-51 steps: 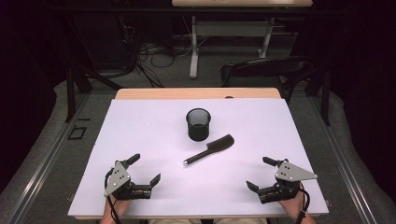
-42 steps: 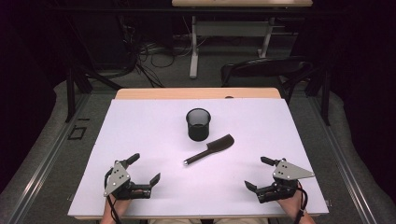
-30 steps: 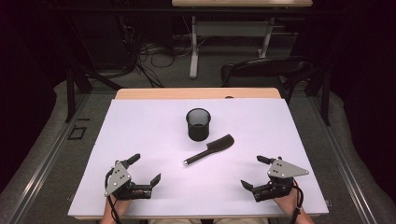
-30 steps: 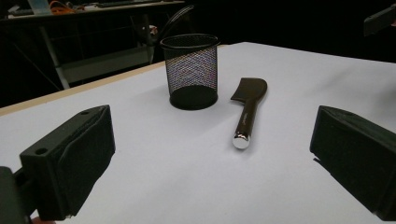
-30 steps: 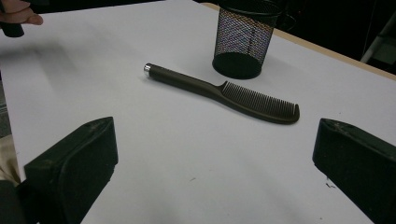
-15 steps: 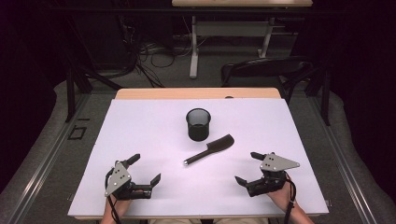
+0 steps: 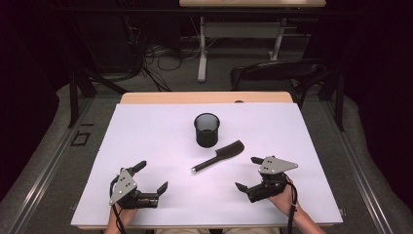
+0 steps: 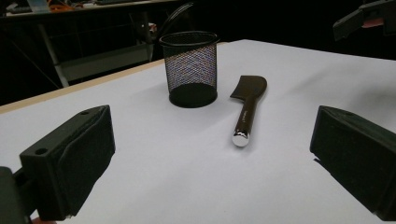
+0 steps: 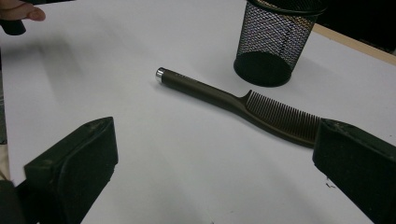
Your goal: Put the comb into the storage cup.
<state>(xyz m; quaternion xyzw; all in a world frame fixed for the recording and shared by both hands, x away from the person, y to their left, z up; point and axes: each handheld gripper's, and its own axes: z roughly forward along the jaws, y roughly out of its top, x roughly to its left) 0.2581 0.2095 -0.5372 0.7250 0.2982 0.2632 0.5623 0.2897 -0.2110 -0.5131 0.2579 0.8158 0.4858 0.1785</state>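
1. White paper covers the table (image 7: 146, 131), where a black mesh cup (image 7: 206, 129) stands just behind a dark comb (image 7: 218, 156) lying flat.
2. Right gripper (image 7: 249, 174) hovers near the comb's toothed end with its jaws spread wide and empty; left gripper (image 7: 151, 176) rests apart, equally wide.
3. A clean pickup likely means closing across the slim handle (image 9: 201, 88), square to it, low to the paper.

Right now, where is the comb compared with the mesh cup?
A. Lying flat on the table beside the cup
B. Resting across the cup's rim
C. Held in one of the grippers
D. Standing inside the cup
A: the comb lies flat on the table just beside the upright mesh cup, with nothing gripping it.
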